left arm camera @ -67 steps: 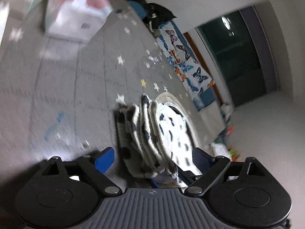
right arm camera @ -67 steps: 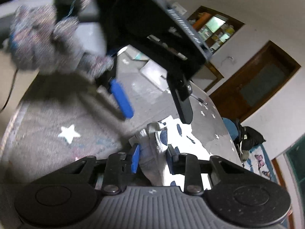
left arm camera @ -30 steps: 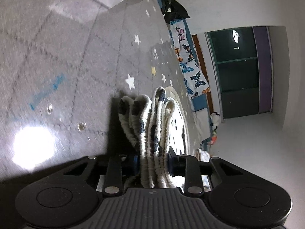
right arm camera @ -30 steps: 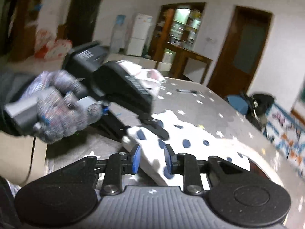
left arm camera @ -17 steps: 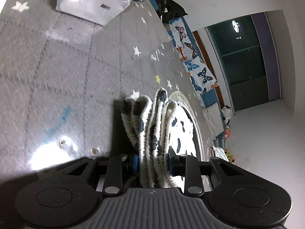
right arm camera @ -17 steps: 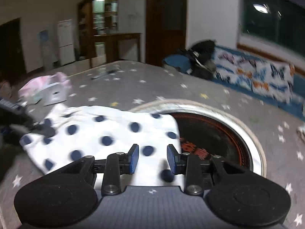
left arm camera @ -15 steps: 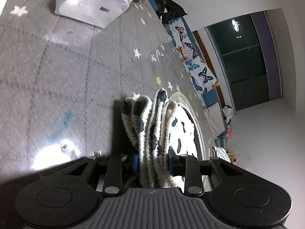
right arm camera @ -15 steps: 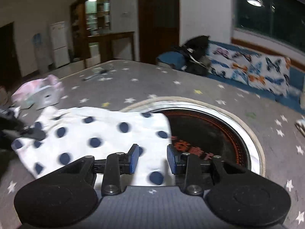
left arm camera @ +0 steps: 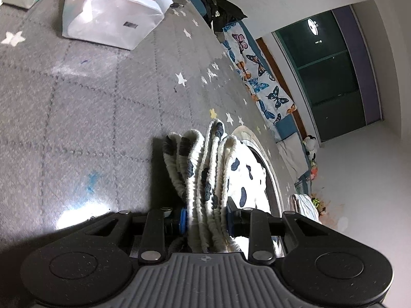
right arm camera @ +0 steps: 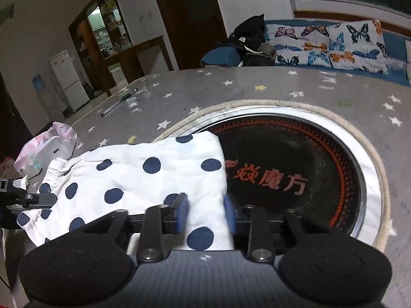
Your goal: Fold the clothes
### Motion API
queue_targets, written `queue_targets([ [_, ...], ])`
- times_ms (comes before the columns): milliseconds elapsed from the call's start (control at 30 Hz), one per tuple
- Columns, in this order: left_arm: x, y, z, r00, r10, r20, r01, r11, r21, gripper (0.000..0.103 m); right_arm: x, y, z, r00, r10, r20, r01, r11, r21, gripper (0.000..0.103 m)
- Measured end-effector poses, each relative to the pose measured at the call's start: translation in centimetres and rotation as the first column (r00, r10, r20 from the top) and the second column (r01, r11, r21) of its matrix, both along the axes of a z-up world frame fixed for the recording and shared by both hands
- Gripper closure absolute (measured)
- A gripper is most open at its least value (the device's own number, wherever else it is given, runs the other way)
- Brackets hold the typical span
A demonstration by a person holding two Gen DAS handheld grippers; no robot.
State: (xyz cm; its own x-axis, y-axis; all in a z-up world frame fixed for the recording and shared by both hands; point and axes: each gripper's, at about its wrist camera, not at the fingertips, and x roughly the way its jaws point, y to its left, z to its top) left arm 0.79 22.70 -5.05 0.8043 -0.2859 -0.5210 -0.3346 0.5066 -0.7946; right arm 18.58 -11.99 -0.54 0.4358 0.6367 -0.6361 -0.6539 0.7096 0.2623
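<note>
While gathered hem stands upright — left gripper (left arm camera: pixel 205 217) fingers (left arm camera: pixel 183 218) clamped, level.

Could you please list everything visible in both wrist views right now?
Polka-dot garment: one, white with navy dots, on the table, overlapping the round cooktop's rim.
Round cooktop: one, black with red lettering, set in the table.
Table: one, grey with stars.
Plastic bag: one, white and pink, far side of the table.
Butterfly cushions: blue, on the sofa behind.
Left gripper: clamped on bunched garment edges.
Right gripper: garment between its fingers.
</note>
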Motion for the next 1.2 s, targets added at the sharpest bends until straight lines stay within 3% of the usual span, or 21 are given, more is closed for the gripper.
queue_targets([
  [133, 0.2, -0.3, 0.6, 1.0, -0.007, -0.01, 0.007, 0.999, 0.041, 0.073, -0.5, -0.6, 0.4, 0.999, -0.019, -0.026, 0.02, 0.999, 0.047, 0.097],
  [333, 1.0, -2.0, 2.6, 0.999, -0.051, 0.008, 0.05, 0.993, 0.107, 0.074, -2.3, -2.4, 2.7, 0.999, -0.042, 0.011, 0.04, 0.992, 0.117, 0.099],
  [600, 4.7, -7.0, 4.4, 0.983, -0.18, 0.028, 0.174, 0.975, 0.137, 0.074, -3.7, -7.7, 5.3, 0.986, -0.141, 0.087, 0.13, 0.984, 0.126, 0.099],
  [867, 10.0, -14.5, 5.6, 0.941, -0.338, 0.03, 0.328, 0.93, 0.167, 0.074, -3.7, -15.3, 6.8, 0.94, -0.313, 0.136, 0.302, 0.949, 0.095, 0.099],
  [1200, 14.3, -23.1, 5.0, 0.878, -0.478, 0.016, 0.466, 0.864, 0.191, 0.074, -3.6, -22.9, 7.1, 0.867, -0.469, 0.166, 0.465, 0.883, 0.067, 0.099],
])
